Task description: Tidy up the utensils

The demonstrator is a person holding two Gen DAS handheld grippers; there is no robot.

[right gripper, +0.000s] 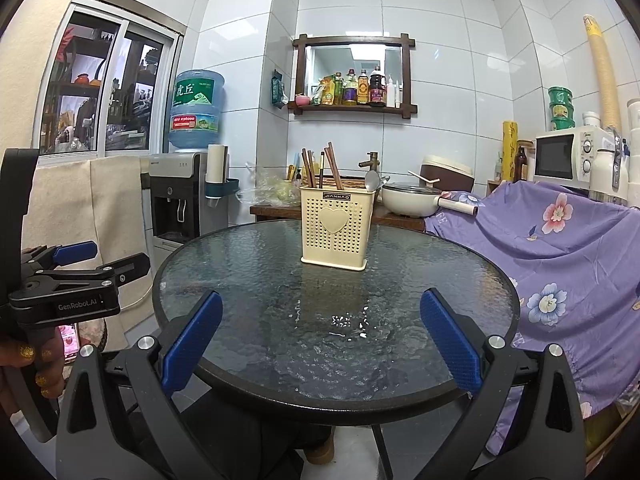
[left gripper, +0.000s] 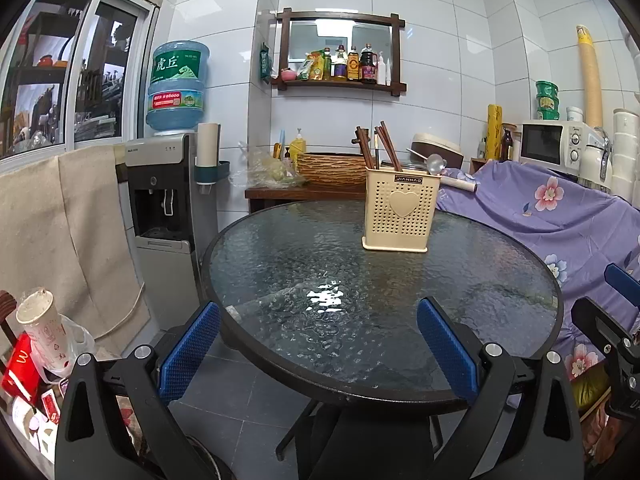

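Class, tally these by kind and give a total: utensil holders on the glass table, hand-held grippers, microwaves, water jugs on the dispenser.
Utensil holder: 1
Hand-held grippers: 2 (left hand-held gripper, right hand-held gripper)
Microwave: 1
Water jug: 1
Total: 5

Cream utensil holder [right gripper: 337, 226] with heart-shaped perforations, dark brown chopsticks [right gripper: 334, 165], pebbled grey-green glass surface [right gripper: 256, 280] (black rim), lilac floral cloth [right gripper: 560, 248], blue dimpled fingers [right gripper: 450, 346]
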